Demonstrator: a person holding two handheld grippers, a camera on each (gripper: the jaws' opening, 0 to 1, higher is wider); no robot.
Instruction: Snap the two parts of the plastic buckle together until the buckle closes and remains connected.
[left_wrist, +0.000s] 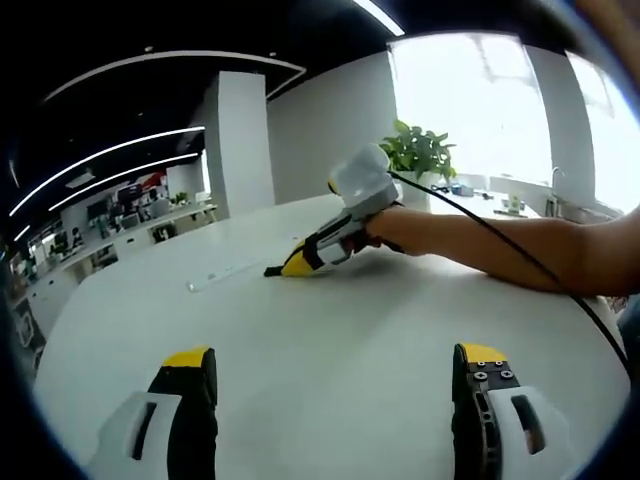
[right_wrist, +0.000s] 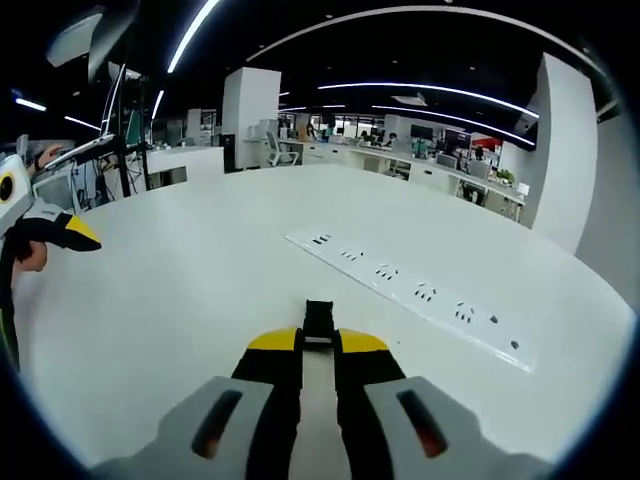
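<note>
Jaws of the left gripper (left_wrist: 335, 372) stand wide apart over bare white table (left_wrist: 330, 310), nothing between them; jaws of the right gripper (right_wrist: 318, 344) are drawn close together, pinching a small black buckle part (right_wrist: 319, 322) that sticks out just past the yellow tips and sits low over the table; whether it touches the surface I cannot tell. Left gripper view: the right gripper lies across the table ahead, held in a person's hand (left_wrist: 385, 225), forearm resting on the tabletop, black cable (left_wrist: 520, 250) trailing over the arm; potted plant (left_wrist: 420, 155) behind by the bright window (left_wrist: 470, 105). Right gripper view: long white socket strip (right_wrist: 410, 290) set flush in the table, beyond and right of the buckle part, apart from it; left gripper at the left edge; office desks (right_wrist: 400, 160) in the background.
</note>
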